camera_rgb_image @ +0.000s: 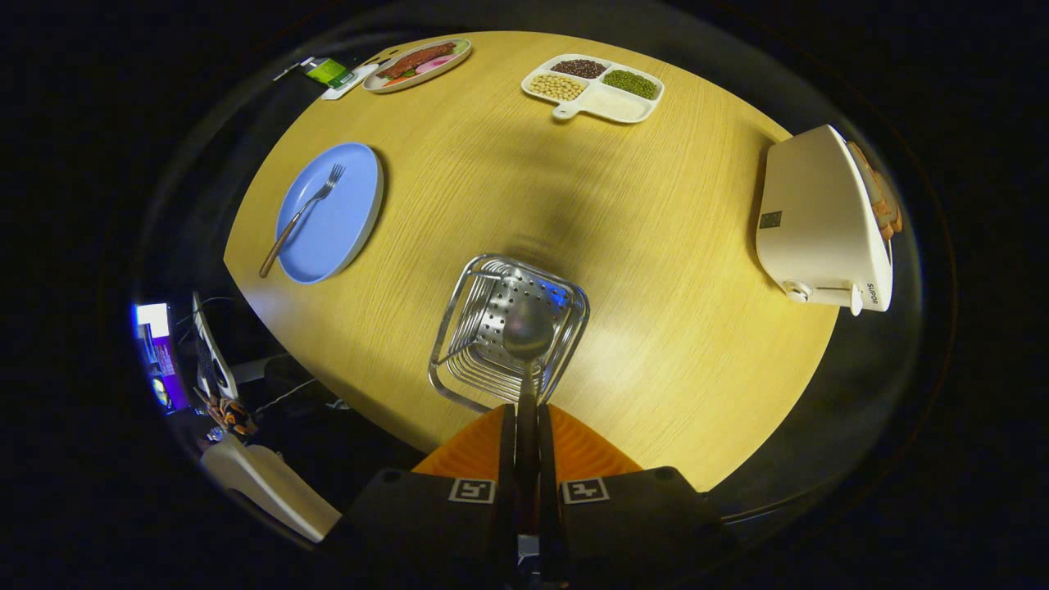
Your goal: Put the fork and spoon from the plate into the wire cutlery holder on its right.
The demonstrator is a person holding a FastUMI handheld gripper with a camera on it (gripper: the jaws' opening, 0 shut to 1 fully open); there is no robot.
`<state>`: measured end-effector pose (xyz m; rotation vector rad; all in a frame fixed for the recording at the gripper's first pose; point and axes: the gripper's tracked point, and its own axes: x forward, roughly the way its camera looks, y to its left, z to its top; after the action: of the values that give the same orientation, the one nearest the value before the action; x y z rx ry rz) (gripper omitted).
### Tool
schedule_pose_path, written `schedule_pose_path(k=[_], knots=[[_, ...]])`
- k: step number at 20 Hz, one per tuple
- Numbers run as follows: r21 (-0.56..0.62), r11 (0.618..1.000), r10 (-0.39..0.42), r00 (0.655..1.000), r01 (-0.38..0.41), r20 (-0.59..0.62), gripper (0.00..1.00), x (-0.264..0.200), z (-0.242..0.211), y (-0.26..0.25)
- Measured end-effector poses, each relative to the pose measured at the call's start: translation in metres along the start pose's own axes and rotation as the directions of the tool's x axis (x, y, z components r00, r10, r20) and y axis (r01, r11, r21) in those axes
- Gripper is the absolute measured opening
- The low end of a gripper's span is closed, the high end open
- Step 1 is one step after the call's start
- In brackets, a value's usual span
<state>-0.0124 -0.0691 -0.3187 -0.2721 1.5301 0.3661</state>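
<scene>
Gripper view. Gripper (525, 422): fingers pressed together on the handle of the spoon (527, 336); spoon bowl hangs over the open top of the holder (508, 332), just ahead of the fingers at 12 o'clock. Holder: wire sides, perforated base, standing on the table (656, 246). Plate (332, 211): blue, at 10 o'clock from the holder, well apart. Fork (301, 215): lying on the plate, handle over the near rim. Divided tray (592, 87) of beans: far side, 12 o'clock. Toaster (824, 221): 3 o'clock.
</scene>
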Motion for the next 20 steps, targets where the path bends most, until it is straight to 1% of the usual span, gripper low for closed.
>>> schedule_pose_path(k=[1, 3, 4, 5, 6, 8, 9, 10, 14, 17, 20], knots=[[0.002, 1.0, 0.006, 1.0, -0.006, 0.014, 0.18, -0.001, 0.003, 0.001], [0.004, 1.0, 0.009, 0.999, -0.009, 0.045, 0.43, -0.005, 0.008, -0.001], [0.01, 1.0, 0.014, 0.998, -0.015, 0.067, 0.58, -0.009, 0.01, 0.001], [0.023, 0.999, 0.025, 0.995, -0.027, 0.093, 0.67, -0.013, 0.014, 0.003], [0.038, 0.998, 0.035, 0.993, -0.04, 0.115, 0.85, -0.017, 0.015, 0.006], [0.068, 0.995, 0.06, 0.984, -0.072, 0.165, 0.92, -0.026, 0.019, 0.014], [0.08, 0.993, 0.07, 0.979, -0.086, 0.189, 0.99, -0.031, 0.021, 0.018], [0.088, 0.991, 0.076, 0.975, -0.097, 0.211, 1.0, -0.036, 0.023, 0.02], [0.121, 0.987, 0.066, 0.945, -0.11, 0.32, 1.0, -0.059, 0.03, 0.024], [0.149, 0.979, 0.07, 0.911, -0.142, 0.407, 1.0, -0.082, 0.034, 0.033], [0.19, 0.96, 0.088, 0.867, -0.205, 0.491, 1.0, -0.105, 0.041, 0.048]])
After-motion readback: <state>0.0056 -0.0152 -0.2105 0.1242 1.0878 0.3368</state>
